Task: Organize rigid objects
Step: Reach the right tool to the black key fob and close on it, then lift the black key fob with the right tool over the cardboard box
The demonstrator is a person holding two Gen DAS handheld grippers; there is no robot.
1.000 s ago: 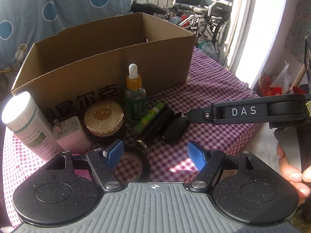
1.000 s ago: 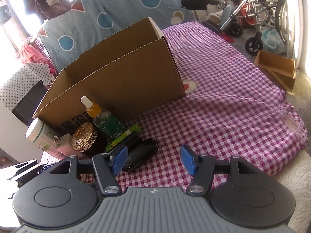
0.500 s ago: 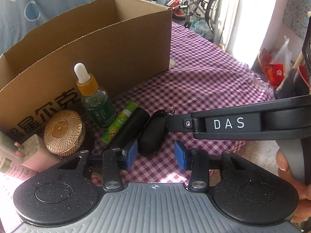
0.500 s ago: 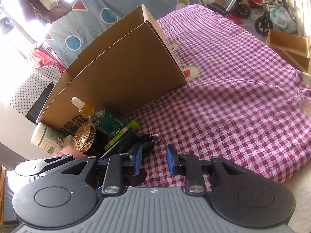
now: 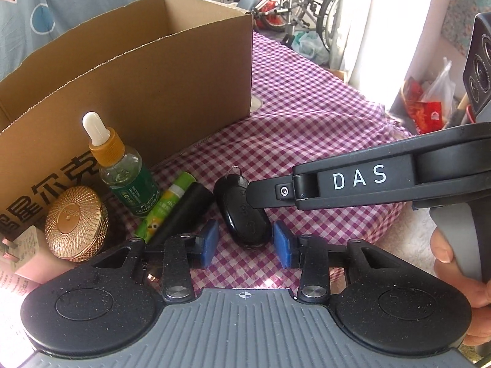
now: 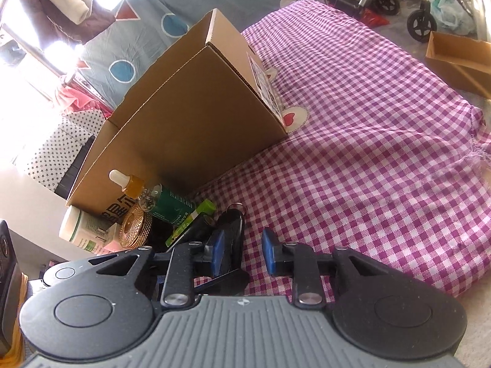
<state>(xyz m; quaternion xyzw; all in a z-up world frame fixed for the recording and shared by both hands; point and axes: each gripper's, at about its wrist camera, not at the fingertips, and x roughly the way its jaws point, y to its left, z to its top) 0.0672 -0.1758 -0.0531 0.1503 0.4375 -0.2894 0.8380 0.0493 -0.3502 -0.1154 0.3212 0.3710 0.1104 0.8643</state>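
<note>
Left gripper (image 5: 245, 247): jaws closing, now a narrow gap, angled down over the purple checked cloth (image 5: 322, 128). The black key fob (image 5: 244, 214) lies just ahead of the blue pads (image 5: 208, 242), its near end between the tips; the right pad is close against it, the left pad apart (no grip shown).

Right gripper (image 6: 242, 251): jaws narrowly parted, nothing pinched between the pads. Its black finger, marked DAS, crosses the left wrist view from the right with the tip at the fob's far side; whether it touches cannot be told. A person's hand (image 5: 454, 276) holds its grey handle.

Items left of the left gripper's tips, nearest outward:
- black cylinder (image 5: 184, 211), lying beside the fob
- green tube (image 5: 167, 205), alongside the cylinder
- dropper bottle (image 5: 122, 165), upright, green label
- gold round lid (image 5: 75, 224)
- pink packet (image 5: 21, 260), at the frame edge
- white bottle (image 6: 83, 228) (seen only in the right wrist view)

Cardboard box (image 5: 138, 70): open-topped, directly behind the row of items.
</note>
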